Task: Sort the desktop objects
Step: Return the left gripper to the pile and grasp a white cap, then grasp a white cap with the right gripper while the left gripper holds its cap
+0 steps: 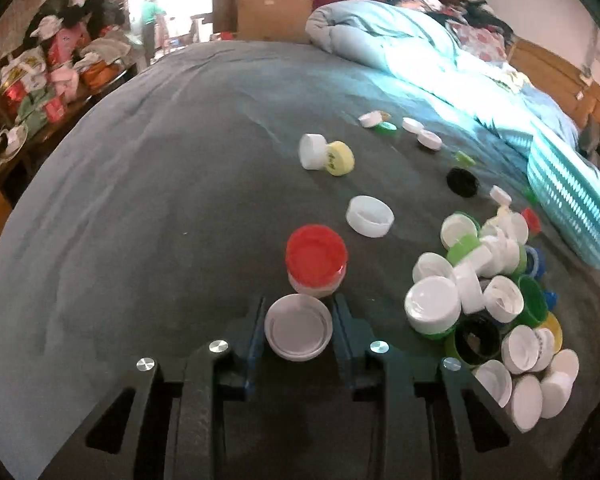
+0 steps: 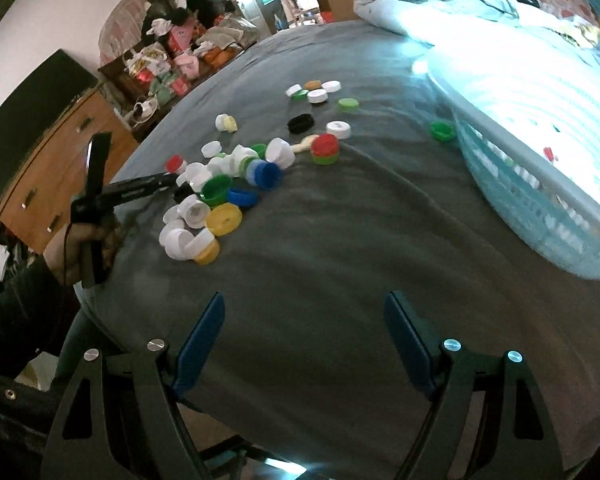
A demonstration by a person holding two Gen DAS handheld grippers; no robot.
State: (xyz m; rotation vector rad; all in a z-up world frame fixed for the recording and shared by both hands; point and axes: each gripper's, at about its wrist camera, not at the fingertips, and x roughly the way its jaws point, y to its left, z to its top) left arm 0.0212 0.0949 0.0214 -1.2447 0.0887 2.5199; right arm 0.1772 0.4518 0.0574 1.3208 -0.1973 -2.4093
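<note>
Many plastic bottle caps lie on a grey bedsheet [image 1: 140, 200]. My left gripper [image 1: 299, 312] is shut on a white cap [image 1: 299, 333], hollow side up, just above the sheet. Right in front of it sits a red cap [image 1: 316, 258] stacked on a white one. A dense pile of white, green, black, yellow and blue caps [image 1: 488, 300] lies to its right. My right gripper [image 2: 304, 312] is open and empty over bare sheet, well short of the same pile [image 2: 220, 192]. The left gripper's body [image 2: 140, 188] shows at the left of the right wrist view.
A light-blue plastic basket [image 2: 540, 200] holding some caps lies at the right on the bed. Loose caps [image 1: 416, 132] trail toward a rolled blue quilt [image 1: 380, 32] at the back. A wooden dresser [image 2: 60, 168] and cluttered shelf stand beyond the bed's left edge.
</note>
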